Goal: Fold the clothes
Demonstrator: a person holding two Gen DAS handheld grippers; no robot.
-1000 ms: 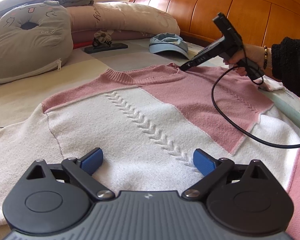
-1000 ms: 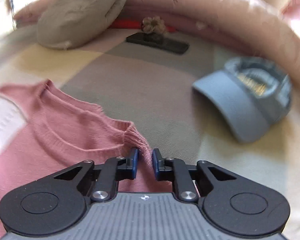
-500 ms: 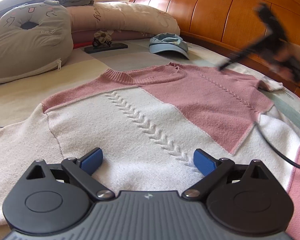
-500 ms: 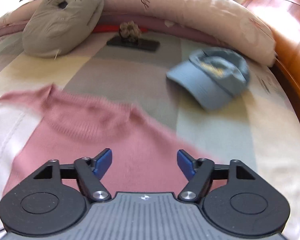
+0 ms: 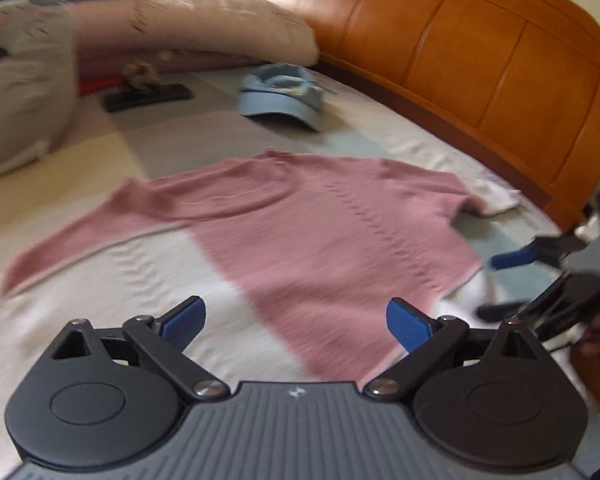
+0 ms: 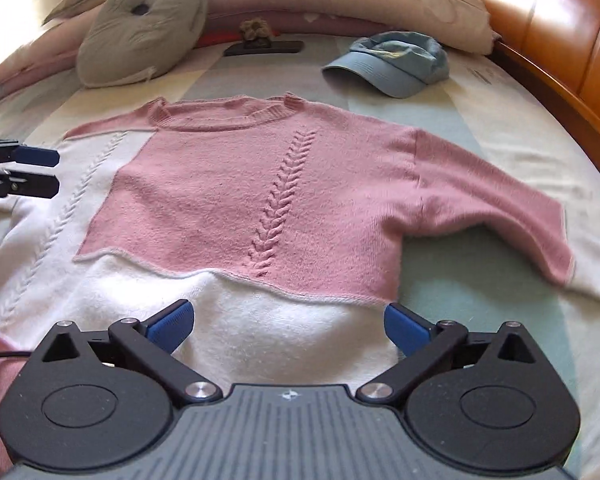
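Sweater point(image 6: 260, 184) lies spread flat on bed, ahead of both grippers, ready for folding. Right gripper point(image 6: 286, 326) jaws just opened wide, nothing between them; left gripper point(image 5: 296, 322) released too, empty.

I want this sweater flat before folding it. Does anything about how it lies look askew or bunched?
Mostly flat. On the pink and white sweater, the right-hand sleeve in the right wrist view bends downward with a soft ridge near its cuff rather than lying straight. The collar looks even.

Motion blurs the sweater point(image 5: 340, 232) in left view.
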